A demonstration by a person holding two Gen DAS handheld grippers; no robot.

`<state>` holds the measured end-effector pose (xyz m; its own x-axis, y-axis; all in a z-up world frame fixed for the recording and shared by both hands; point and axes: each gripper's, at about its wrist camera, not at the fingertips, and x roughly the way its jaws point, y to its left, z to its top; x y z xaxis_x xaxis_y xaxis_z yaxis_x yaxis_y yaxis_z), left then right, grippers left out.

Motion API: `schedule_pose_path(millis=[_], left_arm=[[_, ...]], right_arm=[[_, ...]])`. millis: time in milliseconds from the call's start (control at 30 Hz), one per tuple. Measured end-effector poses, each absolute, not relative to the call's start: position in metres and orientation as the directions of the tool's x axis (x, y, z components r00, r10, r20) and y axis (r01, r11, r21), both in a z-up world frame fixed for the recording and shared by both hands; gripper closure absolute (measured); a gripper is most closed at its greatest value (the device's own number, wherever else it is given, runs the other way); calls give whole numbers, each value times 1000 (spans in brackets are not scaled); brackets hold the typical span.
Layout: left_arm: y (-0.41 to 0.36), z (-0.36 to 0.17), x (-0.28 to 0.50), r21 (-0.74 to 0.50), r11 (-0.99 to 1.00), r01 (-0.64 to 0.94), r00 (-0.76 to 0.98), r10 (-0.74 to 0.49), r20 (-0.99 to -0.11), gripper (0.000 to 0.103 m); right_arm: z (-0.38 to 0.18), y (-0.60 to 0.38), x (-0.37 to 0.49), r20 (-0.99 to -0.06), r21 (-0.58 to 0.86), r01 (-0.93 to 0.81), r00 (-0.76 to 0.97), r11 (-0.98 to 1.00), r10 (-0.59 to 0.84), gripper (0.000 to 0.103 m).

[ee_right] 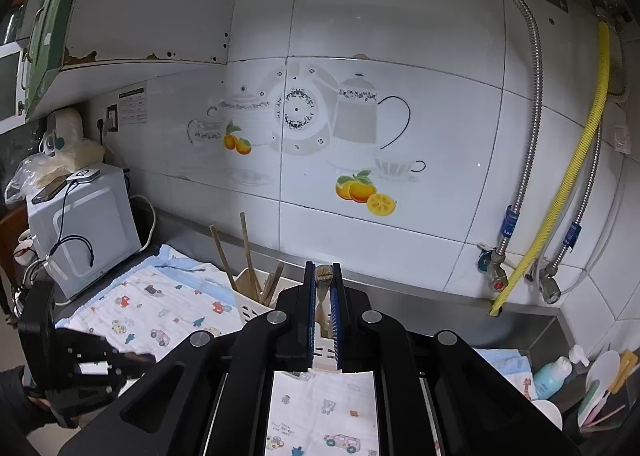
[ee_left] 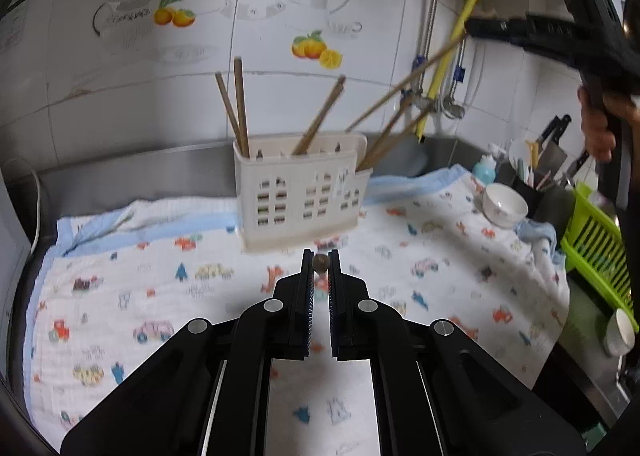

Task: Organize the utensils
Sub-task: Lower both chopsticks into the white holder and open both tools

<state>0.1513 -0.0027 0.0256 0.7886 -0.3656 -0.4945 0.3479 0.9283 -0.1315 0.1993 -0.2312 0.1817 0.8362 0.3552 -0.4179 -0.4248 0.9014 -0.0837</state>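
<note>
A steel counter (ee_left: 132, 166) backed by white tiled wall (ee_right: 360, 36) is covered by a printed cloth (ee_left: 160, 296), on which a white utensil holder (ee_left: 300, 192) with several chopsticks is stood. One chopstick (ee_left: 321, 263) is pinched by the left gripper (ee_left: 321, 268); another chopstick (ee_right: 324, 274) is clamped by the right gripper (ee_right: 323, 276) above the holder.

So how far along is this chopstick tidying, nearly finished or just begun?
Well along, it seems. Done: several chopsticks already stand in the white holder. In hand: the right gripper is shut on a chopstick, angled down toward the holder's right end; the left gripper is shut on another chopstick end. Left: dropping both in. No loose chopsticks show on the cloth.
</note>
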Motion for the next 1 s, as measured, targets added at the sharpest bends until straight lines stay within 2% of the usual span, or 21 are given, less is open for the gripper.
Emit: schedule_pose_path(millis=[400, 800, 1000], left_arm=[[-12, 100, 185, -58, 925, 375, 841, -366, -399, 98], [-27, 191, 210, 42, 938, 343, 918, -326, -225, 98], [-29, 210, 239, 56, 956, 288, 946, -275, -174, 98]], right_arm=[[180, -232, 225, -466, -101, -399, 828, 911, 311, 96], [167, -230, 267, -596, -81, -428, 745, 900, 301, 96], [154, -227, 285, -633, -72, -444, 712, 893, 303, 96]])
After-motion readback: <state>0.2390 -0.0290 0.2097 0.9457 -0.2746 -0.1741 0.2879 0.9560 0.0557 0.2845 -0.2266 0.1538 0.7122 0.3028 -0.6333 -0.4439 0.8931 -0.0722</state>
